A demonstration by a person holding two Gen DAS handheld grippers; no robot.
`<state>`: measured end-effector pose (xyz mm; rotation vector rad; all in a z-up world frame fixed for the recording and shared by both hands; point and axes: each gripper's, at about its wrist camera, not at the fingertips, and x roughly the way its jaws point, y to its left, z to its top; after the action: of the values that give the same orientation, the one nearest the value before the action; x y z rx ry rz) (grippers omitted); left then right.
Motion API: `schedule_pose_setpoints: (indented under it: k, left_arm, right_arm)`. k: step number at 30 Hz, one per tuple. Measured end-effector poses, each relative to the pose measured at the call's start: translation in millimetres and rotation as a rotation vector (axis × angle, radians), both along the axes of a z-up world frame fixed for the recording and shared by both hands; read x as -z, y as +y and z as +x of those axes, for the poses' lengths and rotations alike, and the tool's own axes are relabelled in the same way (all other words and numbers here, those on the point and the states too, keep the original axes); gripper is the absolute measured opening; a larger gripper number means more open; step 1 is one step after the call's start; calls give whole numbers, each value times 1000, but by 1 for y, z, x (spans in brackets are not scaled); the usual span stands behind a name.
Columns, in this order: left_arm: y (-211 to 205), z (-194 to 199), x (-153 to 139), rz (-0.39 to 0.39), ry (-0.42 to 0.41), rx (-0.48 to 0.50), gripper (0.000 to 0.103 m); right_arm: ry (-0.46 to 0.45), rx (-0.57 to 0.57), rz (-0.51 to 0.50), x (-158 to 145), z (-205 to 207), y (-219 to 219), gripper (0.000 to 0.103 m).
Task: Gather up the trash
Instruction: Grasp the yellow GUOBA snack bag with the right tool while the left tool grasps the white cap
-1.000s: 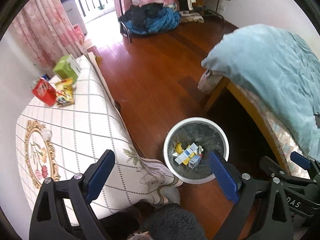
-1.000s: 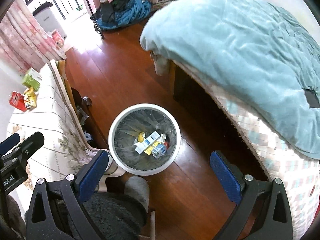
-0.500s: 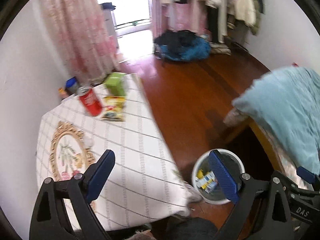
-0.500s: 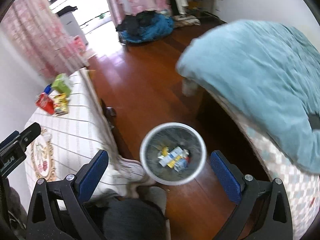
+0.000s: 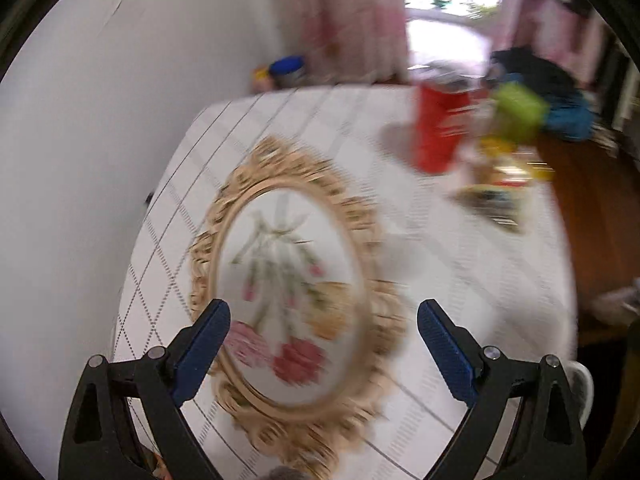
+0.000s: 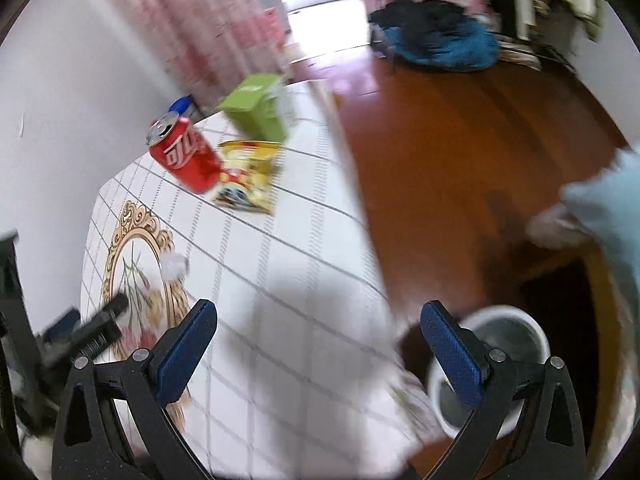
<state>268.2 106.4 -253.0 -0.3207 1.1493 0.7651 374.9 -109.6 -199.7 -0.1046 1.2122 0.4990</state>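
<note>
While both tools hang over the surface (image 6: 304, 280) | left tool (image 5: 324, 334) and right tool (image 6: 318, 334) spread apart, empty (ready to grasp) | red can (image 6: 186, 154), snack bag (image 6: 248, 178), green box (image 6: 256, 108) clustered at far edge | bin (image 6: 506, 360) on floor beside surface, judged drop point.

Tablecloth (image 6: 280, 280) – matt printed cloth. Red can (image 6: 186, 154) – glossy metal. Snack packet (image 6: 248, 176) – shiny foil or plastic, probably; blurred. Floor (image 6: 460, 152) – polished wood. Bin (image 6: 532, 328) – smooth white plastic rim. Gripper pads (image 6: 184, 350) – textured blue.
</note>
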Motion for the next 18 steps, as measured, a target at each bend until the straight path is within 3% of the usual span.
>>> schedule_pose_setpoints:
  k: [5, 10, 14, 15, 18]
  left_arm:
    - [47, -4, 42, -21, 53, -93, 96]
    - [58, -9, 58, -67, 51, -109, 96]
    - [51, -2, 56, -129, -12, -64, 96]
    - [46, 2, 53, -145, -33, -37, 96]
    - [33, 16, 54, -188, -57, 32, 96]
  right_arm:
    - [17, -12, 25, 42, 53, 74, 103]
    - [66, 13, 78, 82, 95, 121, 98]
    - [121, 16, 98, 106, 111, 144, 65]
    - [101, 13, 93, 106, 111, 147, 51]
    - [103, -32, 79, 107, 103, 149, 47]
